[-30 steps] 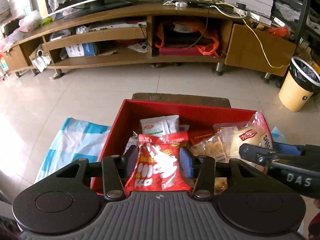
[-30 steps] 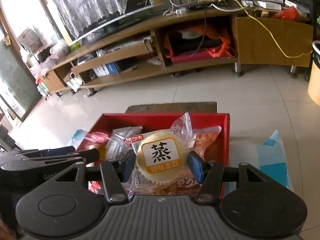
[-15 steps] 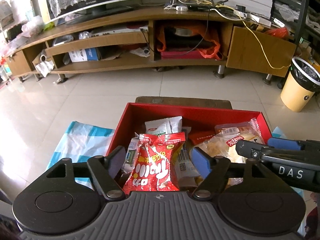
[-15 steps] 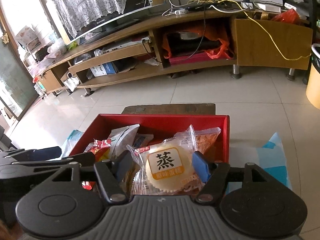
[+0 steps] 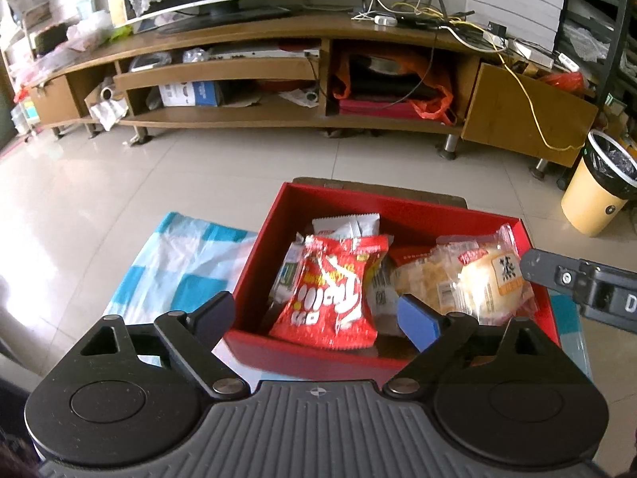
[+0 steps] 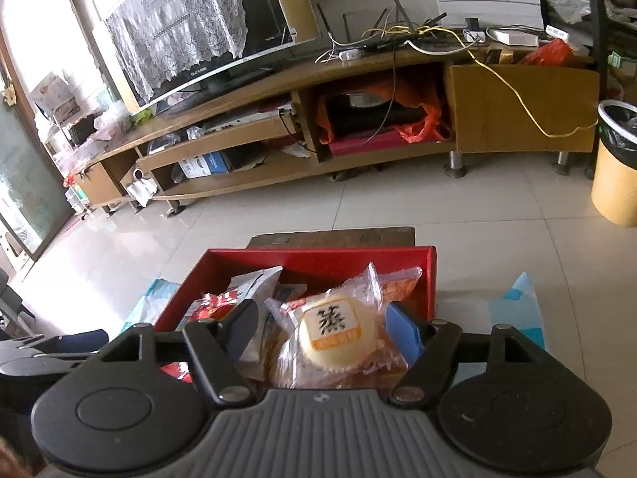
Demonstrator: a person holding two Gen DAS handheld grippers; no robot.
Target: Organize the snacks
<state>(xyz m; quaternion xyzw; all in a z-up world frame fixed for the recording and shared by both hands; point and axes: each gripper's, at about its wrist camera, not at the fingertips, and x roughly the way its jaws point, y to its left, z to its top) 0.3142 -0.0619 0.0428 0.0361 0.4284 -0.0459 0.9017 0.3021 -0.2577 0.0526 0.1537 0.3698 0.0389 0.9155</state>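
Behind everything, a long wooden TV stand [image 5: 278, 63] is running across the top of the frame, above pale floor tiles. Lower down, a red box [image 5: 398, 215] is sitting on a small table with a blue checked cloth [image 5: 179, 263] under it, at the lower left.

Inside the box, a red snack bag [image 5: 334, 290] is lying loose at the centre, and a wrapped steamed cake [image 6: 338, 338] is resting on other packets at the right side. The left tool [image 5: 318, 318] is standing wide apart, its jaws having just been opening, and the bag is between them but not touched. The right tool [image 6: 322, 330] is also apart and has just been opening around the cake; its pads are not pressing the wrapper.

I am thinking the cake could be sliding off the heap, because it is sitting high and tilted. The right tool's blue pad [image 6: 402, 330] is close to the crinkled wrapper and could be catching it while pulling away.
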